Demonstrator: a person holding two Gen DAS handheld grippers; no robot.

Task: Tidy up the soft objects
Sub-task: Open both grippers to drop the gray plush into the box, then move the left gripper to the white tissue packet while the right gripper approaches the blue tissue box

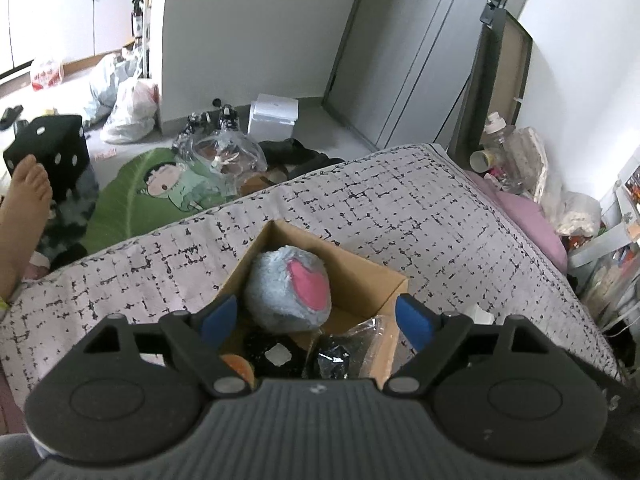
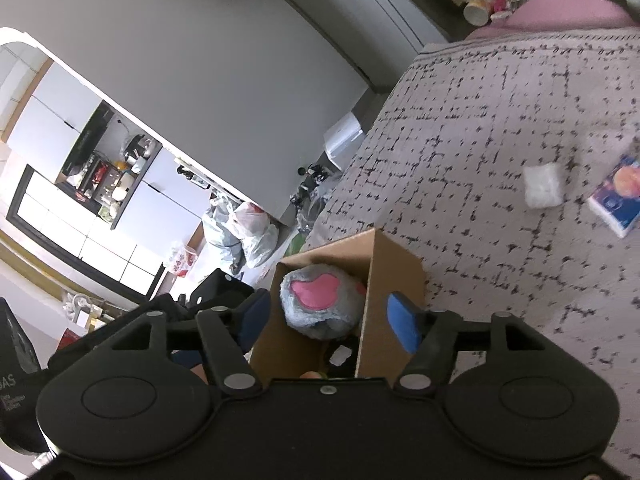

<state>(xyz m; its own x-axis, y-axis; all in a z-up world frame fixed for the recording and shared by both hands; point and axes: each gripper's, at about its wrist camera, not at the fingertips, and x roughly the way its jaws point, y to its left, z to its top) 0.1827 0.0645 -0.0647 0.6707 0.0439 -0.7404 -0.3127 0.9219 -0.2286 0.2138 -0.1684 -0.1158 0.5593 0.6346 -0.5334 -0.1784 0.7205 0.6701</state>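
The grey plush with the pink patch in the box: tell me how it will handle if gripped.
The grey plush looks fuzzy and stuffed, so it will probably squash under the pads and weigh little. Its rounded shape may roll once set on the bedspread. It sits loosely atop other items in the cardboard box, so lifting should meet little resistance.

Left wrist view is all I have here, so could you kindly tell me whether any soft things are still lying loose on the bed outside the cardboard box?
Observer: Yes, a white sponge lies on the bedspread, apart from the cardboard box.
Operator: Is anything lying near it?
Observer: A blue and white packet lies just beside it, not touching.
Operator: Is the right tool carrying anything?
Observer: No, the right tool is open over the box, above the grey and pink plush toy.
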